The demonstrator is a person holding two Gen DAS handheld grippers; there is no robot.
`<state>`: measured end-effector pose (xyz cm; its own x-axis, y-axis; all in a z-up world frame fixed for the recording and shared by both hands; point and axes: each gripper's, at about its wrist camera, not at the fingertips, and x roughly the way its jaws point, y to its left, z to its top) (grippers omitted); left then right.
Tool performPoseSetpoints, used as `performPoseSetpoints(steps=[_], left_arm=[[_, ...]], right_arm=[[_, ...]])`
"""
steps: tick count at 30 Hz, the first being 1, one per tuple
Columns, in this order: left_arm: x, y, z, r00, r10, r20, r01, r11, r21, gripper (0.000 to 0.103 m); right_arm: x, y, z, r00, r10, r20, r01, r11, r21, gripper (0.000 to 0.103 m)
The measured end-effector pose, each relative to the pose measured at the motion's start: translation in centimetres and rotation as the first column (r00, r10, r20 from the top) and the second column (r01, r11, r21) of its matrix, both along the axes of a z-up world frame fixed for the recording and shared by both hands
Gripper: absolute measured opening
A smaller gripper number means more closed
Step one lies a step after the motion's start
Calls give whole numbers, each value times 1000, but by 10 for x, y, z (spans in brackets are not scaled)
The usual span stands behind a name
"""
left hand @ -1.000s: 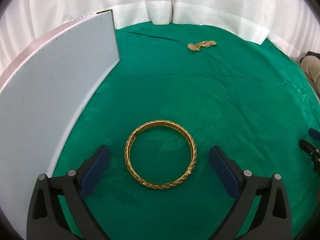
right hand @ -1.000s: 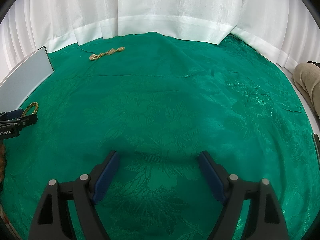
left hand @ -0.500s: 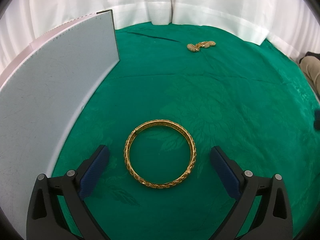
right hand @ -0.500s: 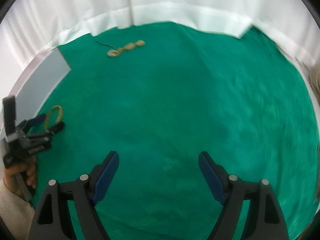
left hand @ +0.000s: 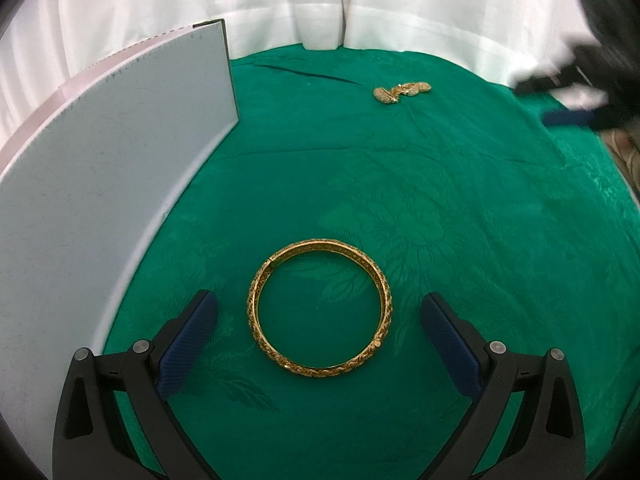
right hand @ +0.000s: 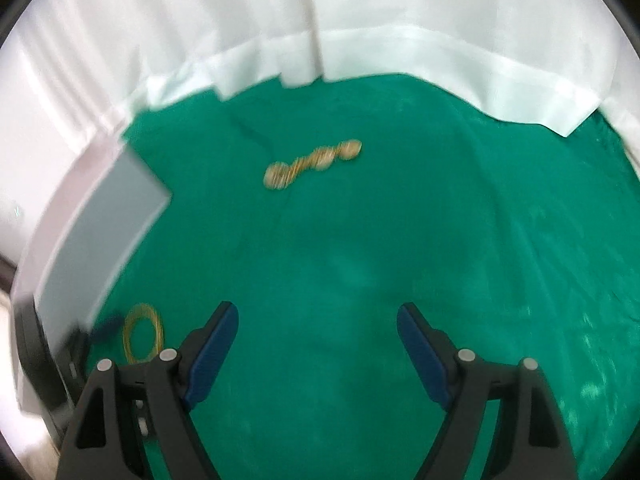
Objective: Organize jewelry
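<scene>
A gold filigree bangle [left hand: 320,308] lies flat on the green cloth, between the spread blue fingers of my left gripper [left hand: 319,306], which is open and not touching it. Far back on the cloth lies a small gold chain piece [left hand: 401,91]. In the right wrist view, which is blurred by motion, the same chain piece [right hand: 313,164] lies ahead of my right gripper [right hand: 318,318]; that gripper is open, empty and well short of the chain. The bangle [right hand: 143,334] shows small at lower left there. The right gripper [left hand: 572,116] appears as a dark blur at the left wrist view's upper right.
A pale grey flat board or box lid [left hand: 92,184] lies along the left side of the green brocade cloth [left hand: 440,208]. White curtains [left hand: 280,4] hang behind the table. The left tool [right hand: 44,364] shows as a dark blur at the right wrist view's left edge.
My right gripper has swung left and risen toward the gold chain piece, which now sits nearer the middle of its view. The left gripper and the bangle have stayed put.
</scene>
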<state>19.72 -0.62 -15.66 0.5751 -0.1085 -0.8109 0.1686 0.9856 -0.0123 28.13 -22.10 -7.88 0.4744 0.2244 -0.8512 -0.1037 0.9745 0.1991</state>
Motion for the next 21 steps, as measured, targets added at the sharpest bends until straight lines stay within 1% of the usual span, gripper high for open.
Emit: performPoseSetpoints(steps=[1, 2, 3, 5, 6, 7, 8, 9, 11, 14, 15, 16, 17, 18, 19, 20, 21], left_arm=[[0, 0, 0, 1000, 0, 0, 0, 1000, 0, 101], [0, 0, 0, 1000, 0, 0, 0, 1000, 0, 101], [0, 0, 0, 1000, 0, 0, 0, 1000, 0, 101], [0, 0, 0, 1000, 0, 0, 0, 1000, 0, 101], [0, 0, 0, 1000, 0, 0, 0, 1000, -1, 101], [0, 0, 0, 1000, 1, 0, -1, 1000, -1, 101], [0, 0, 0, 1000, 0, 0, 0, 1000, -1, 101], [0, 0, 0, 1000, 1, 1, -1, 1000, 0, 101], [0, 0, 0, 1000, 1, 1, -1, 1000, -1, 101], [0, 0, 0, 1000, 1, 1, -1, 1000, -1, 101], [0, 0, 0, 1000, 1, 1, -1, 1000, -2, 101], [0, 0, 0, 1000, 1, 1, -1, 1000, -2, 101], [-1, 0, 0, 1000, 2, 1, -2, 1000, -2, 101], [-1, 0, 0, 1000, 2, 1, -2, 1000, -2, 101], [-1, -1, 0, 1000, 2, 1, -2, 1000, -2, 101], [-1, 0, 0, 1000, 2, 1, -2, 1000, -3, 101], [-1, 0, 0, 1000, 1, 3, -1, 1000, -4, 101]], right_arm=[[20, -8, 3, 999, -50, -7, 50, 998, 40, 84], [33, -12, 2, 997, -74, -25, 75, 995, 64, 84], [52, -13, -1, 994, -85, -72, 92, 991, 95, 84], [77, -10, -9, 984, -98, -148, 120, 983, 142, 82], [90, -7, -15, 978, -111, -178, 142, 975, 173, 79], [97, -6, -20, 973, -123, -195, 159, 970, 182, 75], [108, -1, -26, 965, -164, -207, 201, 963, 177, 66], [117, 4, -30, 958, -200, -205, 235, 958, 166, 62], [131, 19, -38, 955, -227, -193, 253, 960, 123, 58], [141, 46, -48, 955, -248, -163, 259, 965, 47, 58], [143, 55, -51, 957, -253, -145, 256, 967, 4, 58], [143, 68, -50, 962, -254, -102, 248, 966, -67, 57], [142, 80, -52, 968, -238, -78, 225, 963, -151, 56], [138, 89, -53, 972, -228, -52, 211, 951, -226, 34], [134, 92, -53, 975, -220, -39, 204, 947, -248, 27], [129, 93, -53, 977, -211, -38, 195, 950, -244, 26], [122, 92, -51, 979, -199, -41, 184, 955, -233, 23]])
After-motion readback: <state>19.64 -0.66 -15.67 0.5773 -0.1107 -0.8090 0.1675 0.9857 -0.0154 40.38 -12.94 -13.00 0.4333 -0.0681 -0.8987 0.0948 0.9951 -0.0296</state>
